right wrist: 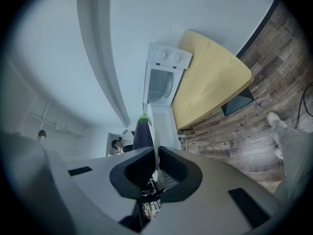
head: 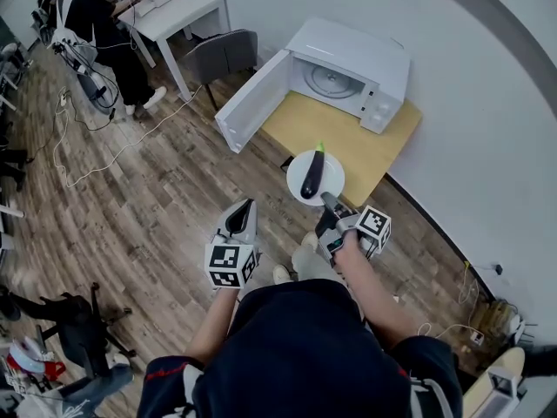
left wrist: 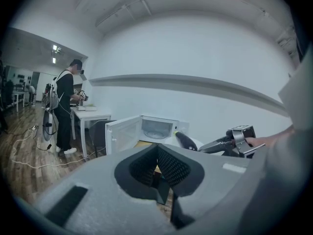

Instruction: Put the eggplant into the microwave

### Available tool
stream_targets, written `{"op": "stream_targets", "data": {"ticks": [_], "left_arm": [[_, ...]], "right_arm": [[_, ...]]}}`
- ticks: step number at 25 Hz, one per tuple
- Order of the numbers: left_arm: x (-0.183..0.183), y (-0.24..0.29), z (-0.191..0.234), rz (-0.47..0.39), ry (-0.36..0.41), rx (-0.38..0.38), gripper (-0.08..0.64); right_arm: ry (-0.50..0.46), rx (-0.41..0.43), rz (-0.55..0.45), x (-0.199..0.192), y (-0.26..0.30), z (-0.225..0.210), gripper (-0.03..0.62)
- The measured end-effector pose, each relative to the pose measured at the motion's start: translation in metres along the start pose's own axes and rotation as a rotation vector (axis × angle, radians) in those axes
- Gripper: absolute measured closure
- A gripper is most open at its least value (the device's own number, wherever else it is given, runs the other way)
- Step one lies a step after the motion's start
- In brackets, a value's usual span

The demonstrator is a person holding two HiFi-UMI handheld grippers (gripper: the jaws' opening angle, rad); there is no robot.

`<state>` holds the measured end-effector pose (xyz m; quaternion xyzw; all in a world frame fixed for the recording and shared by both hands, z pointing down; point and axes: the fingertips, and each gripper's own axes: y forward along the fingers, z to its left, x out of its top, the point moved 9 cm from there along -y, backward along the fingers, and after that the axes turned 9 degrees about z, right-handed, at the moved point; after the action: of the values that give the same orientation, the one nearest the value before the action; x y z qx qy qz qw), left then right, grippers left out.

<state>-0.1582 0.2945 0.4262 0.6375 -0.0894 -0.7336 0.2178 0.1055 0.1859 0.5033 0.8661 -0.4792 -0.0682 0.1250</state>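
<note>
Now my right claw [head: 327, 199] pinches the plate [head: 332, 170] rim to keep the eggplant [head: 312, 179] level; microwave [head: 348, 68] open at twelve; left claw [head: 244, 208] seemingly closed, empty.

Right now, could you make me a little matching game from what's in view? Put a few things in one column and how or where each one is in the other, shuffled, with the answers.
Things:
1. eggplant
2. plate
3. microwave door
4. left gripper

States:
A. swung open
B. jaws together, nothing between them
C. lying on the white plate
D. clamped at its rim by the right gripper

Pairs: 1-C, 2-D, 3-A, 4-B
</note>
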Motion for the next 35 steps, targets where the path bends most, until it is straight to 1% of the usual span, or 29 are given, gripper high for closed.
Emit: {"op": "stream_targets", "data": {"ticks": [3, 6, 10, 15, 18, 20, 23, 27, 31, 35], "left_arm": [[0.003, 0.011, 0.002, 0.008, 0.003, -0.013, 0.545], [0.008, 0.026, 0.003, 0.012, 0.009, -0.019, 0.545], [0.015, 0.048, 0.003, 0.02, 0.014, -0.027, 0.545], [0.024, 0.086, 0.006, 0.044, 0.003, -0.034, 0.545], [0.035, 0.112, 0.005, 0.044, -0.024, -0.054, 0.545], [0.044, 0.13, 0.005, 0.046, -0.022, -0.059, 0.545], [0.056, 0.155, 0.004, 0.051, -0.012, -0.057, 0.545], [0.073, 0.185, -0.001, 0.063, -0.004, -0.05, 0.545], [0.09, 0.211, -0.004, 0.076, 0.011, -0.039, 0.545], [0.103, 0.231, -0.006, 0.088, 0.014, -0.017, 0.545]], "right_arm": [[0.015, -0.018, -0.015, 0.006, 0.002, -0.001, 0.569], [0.026, -0.005, -0.024, 0.019, 0.008, -0.003, 0.569], [0.035, -0.013, -0.031, 0.038, 0.017, -0.007, 0.569], [0.049, -0.013, -0.035, 0.07, 0.034, -0.008, 0.569], [0.049, -0.005, -0.029, 0.093, 0.045, -0.007, 0.569], [0.051, 0.002, -0.022, 0.108, 0.054, -0.005, 0.569], [0.054, 0.017, -0.01, 0.13, 0.067, -0.003, 0.569], [0.069, 0.003, 0.006, 0.161, 0.078, 0.0, 0.569], [0.079, 0.01, 0.022, 0.191, 0.094, 0.001, 0.569], [0.085, -0.01, 0.042, 0.215, 0.103, 0.003, 0.569]]}}
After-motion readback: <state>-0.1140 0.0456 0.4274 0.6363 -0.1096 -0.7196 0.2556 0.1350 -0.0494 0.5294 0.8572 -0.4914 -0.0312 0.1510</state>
